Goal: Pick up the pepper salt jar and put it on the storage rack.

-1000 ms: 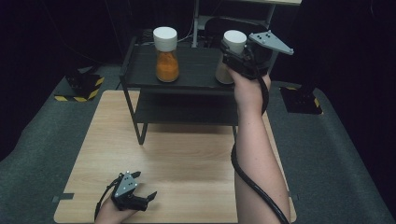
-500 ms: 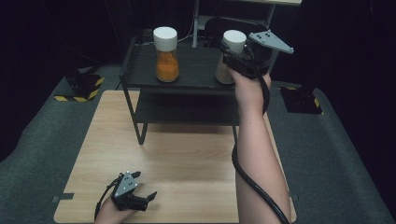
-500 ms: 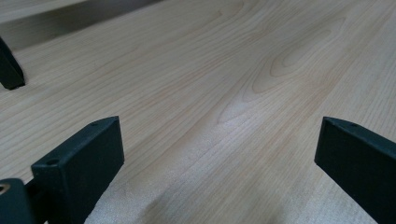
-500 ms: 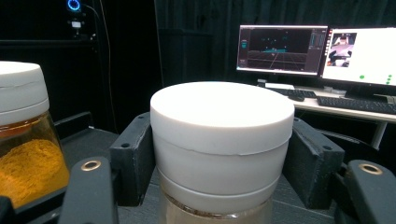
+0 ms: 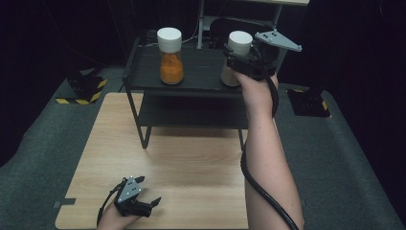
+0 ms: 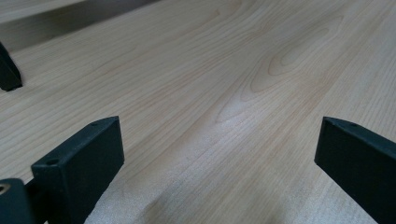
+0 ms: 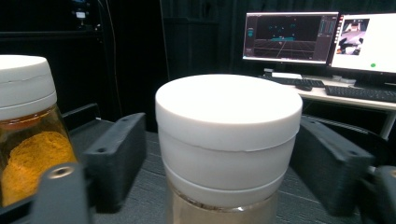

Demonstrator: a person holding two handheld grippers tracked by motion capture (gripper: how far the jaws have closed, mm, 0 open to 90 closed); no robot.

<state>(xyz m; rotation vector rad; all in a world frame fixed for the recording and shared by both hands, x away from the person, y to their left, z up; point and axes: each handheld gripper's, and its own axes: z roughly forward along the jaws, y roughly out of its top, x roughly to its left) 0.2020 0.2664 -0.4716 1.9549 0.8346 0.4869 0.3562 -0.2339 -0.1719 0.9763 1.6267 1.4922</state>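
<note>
Two jars stand on the top of a black shelf rack (image 5: pixel 201 82). One holds orange powder under a white lid (image 5: pixel 170 56) (image 7: pixel 29 149). The other, pale with a white lid (image 5: pixel 237 48) (image 7: pixel 229 116), sits between the jaws of my right gripper (image 5: pixel 235 63) (image 7: pixel 223 156). Those jaws have just been opening, and a gap shows on each side of the lid, so the pads do not press on it. My left gripper (image 5: pixel 149 205) (image 6: pixel 219 154) rests low on the wooden table (image 5: pixel 191 163) near its front edge, open with nothing between its jaws.
The rack has a lower shelf (image 5: pixel 191 112) and stands at the table's far edge. Grey carpet (image 5: pixel 344 158) surrounds the table. Monitors and a keyboard on a desk (image 7: pixel 327 51) lie beyond the rack. A black cable (image 5: pixel 258 187) trails along the right forearm.
</note>
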